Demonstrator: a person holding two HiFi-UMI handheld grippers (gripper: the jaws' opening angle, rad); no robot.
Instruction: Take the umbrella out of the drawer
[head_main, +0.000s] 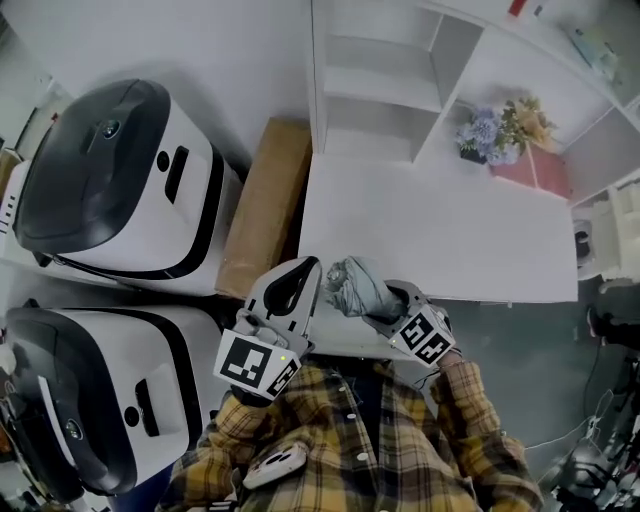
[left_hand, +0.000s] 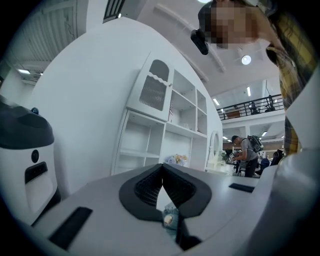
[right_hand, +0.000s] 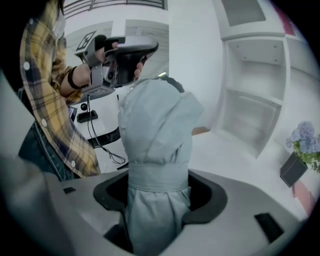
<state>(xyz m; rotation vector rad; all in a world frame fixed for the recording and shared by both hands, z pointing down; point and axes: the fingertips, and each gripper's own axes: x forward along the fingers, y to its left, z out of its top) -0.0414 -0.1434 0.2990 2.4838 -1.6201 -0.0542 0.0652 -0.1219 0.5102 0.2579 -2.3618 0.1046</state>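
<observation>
Right tongs (right_hand: 160, 192) clench the umbrella (right_hand: 155, 130) mid-length; its long axis runs toward 10 o'clock, tip pinched in closed left tongs (left_hand: 163, 172)

Umbrella (head_main: 352, 282) in right tool (head_main: 386, 302), left tool (head_main: 306, 278) beside.

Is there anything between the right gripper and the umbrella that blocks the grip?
Nothing visible stands between them. The right gripper is already shut on the umbrella, with its jaws around the strapped middle.
</observation>
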